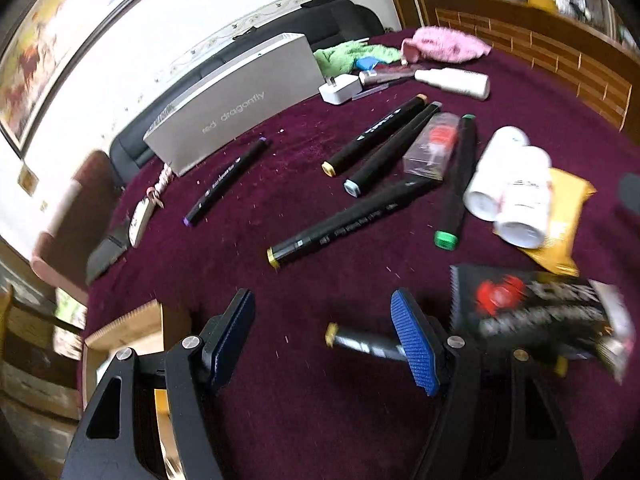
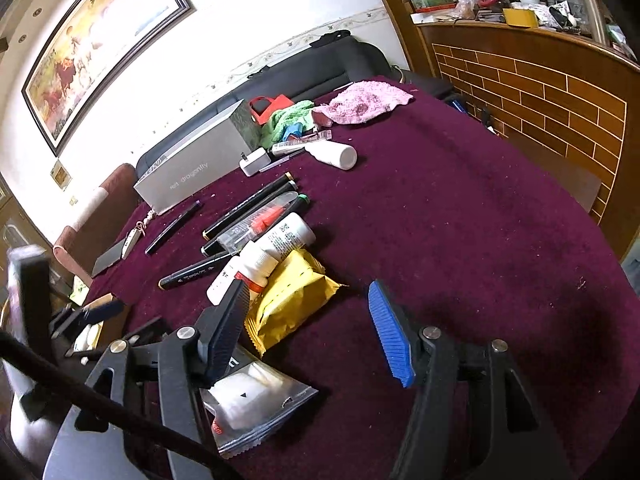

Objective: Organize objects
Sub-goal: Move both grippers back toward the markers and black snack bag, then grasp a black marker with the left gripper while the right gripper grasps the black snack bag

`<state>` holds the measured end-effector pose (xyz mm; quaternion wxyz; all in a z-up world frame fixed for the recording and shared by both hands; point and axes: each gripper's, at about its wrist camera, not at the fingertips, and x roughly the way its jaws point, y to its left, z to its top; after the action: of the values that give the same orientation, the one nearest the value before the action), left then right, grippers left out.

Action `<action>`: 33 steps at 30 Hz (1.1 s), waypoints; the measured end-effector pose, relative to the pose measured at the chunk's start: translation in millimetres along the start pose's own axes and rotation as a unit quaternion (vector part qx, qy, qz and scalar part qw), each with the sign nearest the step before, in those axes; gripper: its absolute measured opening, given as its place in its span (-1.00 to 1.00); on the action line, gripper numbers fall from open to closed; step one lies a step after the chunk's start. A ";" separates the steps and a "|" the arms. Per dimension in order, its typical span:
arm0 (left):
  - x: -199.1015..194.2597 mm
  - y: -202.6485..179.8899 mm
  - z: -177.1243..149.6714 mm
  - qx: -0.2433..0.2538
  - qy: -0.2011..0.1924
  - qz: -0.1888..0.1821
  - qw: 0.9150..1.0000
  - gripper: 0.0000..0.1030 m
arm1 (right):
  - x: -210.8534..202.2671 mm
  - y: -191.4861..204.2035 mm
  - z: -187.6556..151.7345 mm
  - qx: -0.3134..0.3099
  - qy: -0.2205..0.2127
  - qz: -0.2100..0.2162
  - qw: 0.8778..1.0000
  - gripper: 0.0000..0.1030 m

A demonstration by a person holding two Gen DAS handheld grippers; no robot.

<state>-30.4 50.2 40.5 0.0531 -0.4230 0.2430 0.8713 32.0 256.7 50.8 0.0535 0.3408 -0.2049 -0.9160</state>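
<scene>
Purple cloth (image 1: 304,420) is messy. Both the left gripper (image 1: 324,344) and right gripper (image 2: 308,332) are apart, holding nothing. Go low and straddle the yellow-tipped marker (image 1: 360,344) before squeezing.

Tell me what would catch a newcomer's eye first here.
The scatter of black markers across the purple cloth, mid-table. Beside them, white bottles lie on a yellow packet. Behind, a long grey box stands at the table's far edge.

Maroon tablecloth (image 2: 460,220), grey box (image 1: 236,108), yellow packet (image 2: 288,296), pink cloth (image 2: 368,102), green cloth (image 2: 286,118), blue-padded fingers (image 2: 390,334).
</scene>
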 end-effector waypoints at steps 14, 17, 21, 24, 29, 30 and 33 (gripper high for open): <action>-10.5 -4.2 -40.4 0.106 0.081 -0.093 0.987 0.24 | 6.8 -1.4 -2.4 -0.005 0.012 -0.012 1.000 0.22; -24.5 -8.3 -60.3 0.109 0.098 -0.152 0.977 0.24 | 8.2 -2.5 -3.3 -0.003 0.015 -0.014 1.000 0.22; -47.0 -10.9 -78.2 0.114 0.088 -0.183 0.973 0.24 | 11.1 -4.4 -3.9 0.001 0.021 -0.017 1.000 0.22; -62.7 -7.2 -77.5 0.080 0.057 -0.189 0.977 0.24 | 11.8 -5.6 -3.5 0.003 0.021 -0.020 1.000 0.22; -87.6 -26.4 -81.2 0.037 0.024 -0.208 0.977 0.24 | 14.9 -7.0 -4.4 0.004 0.027 -0.027 0.999 0.22; -90.6 -29.0 -81.8 0.033 0.018 -0.214 0.976 0.24 | 15.4 -7.3 -4.7 0.003 0.028 -0.029 0.999 0.22; -105.5 -47.0 -88.6 0.036 -0.006 -0.222 0.974 0.24 | 16.4 -7.8 -4.8 0.002 0.030 -0.031 0.999 0.22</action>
<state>113.8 61.7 56.8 0.2615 -0.4592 0.1742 0.8309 23.0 258.2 34.4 0.0302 0.3740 -0.1946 -0.9063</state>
